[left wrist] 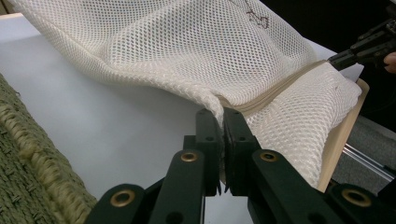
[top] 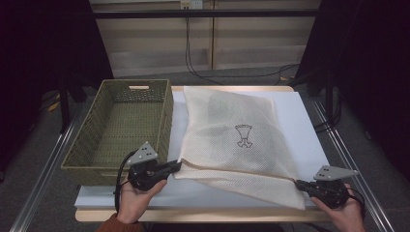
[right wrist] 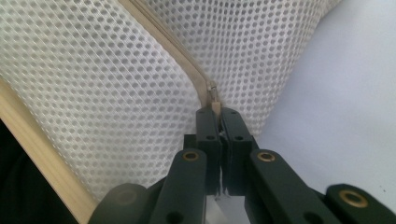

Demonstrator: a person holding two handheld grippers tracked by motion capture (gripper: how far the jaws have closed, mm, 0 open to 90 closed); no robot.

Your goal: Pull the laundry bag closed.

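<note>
A cream mesh laundry bag (top: 232, 135) with a small dark emblem lies flat on the white tabletop (top: 302, 121). A beige zipper (top: 241, 170) runs along its near edge. My left gripper (top: 178, 166) is shut on the bag's near left corner, where the left gripper view shows the mesh (left wrist: 187, 46) pinched between the jaws (left wrist: 222, 116) at the zipper's end (left wrist: 280, 88). My right gripper (top: 297, 183) is shut at the bag's near right corner. Its own view shows the zipper pull (right wrist: 215, 100) clamped between the tips (right wrist: 216, 114), with mesh (right wrist: 93, 70) behind.
A green woven basket (top: 167, 121), nothing visible inside it, stands at the table's left beside the bag, close to my left gripper (left wrist: 28, 154). The table's wooden front edge (right wrist: 37, 154) runs just under the bag's near corner. Cables hang on the back wall.
</note>
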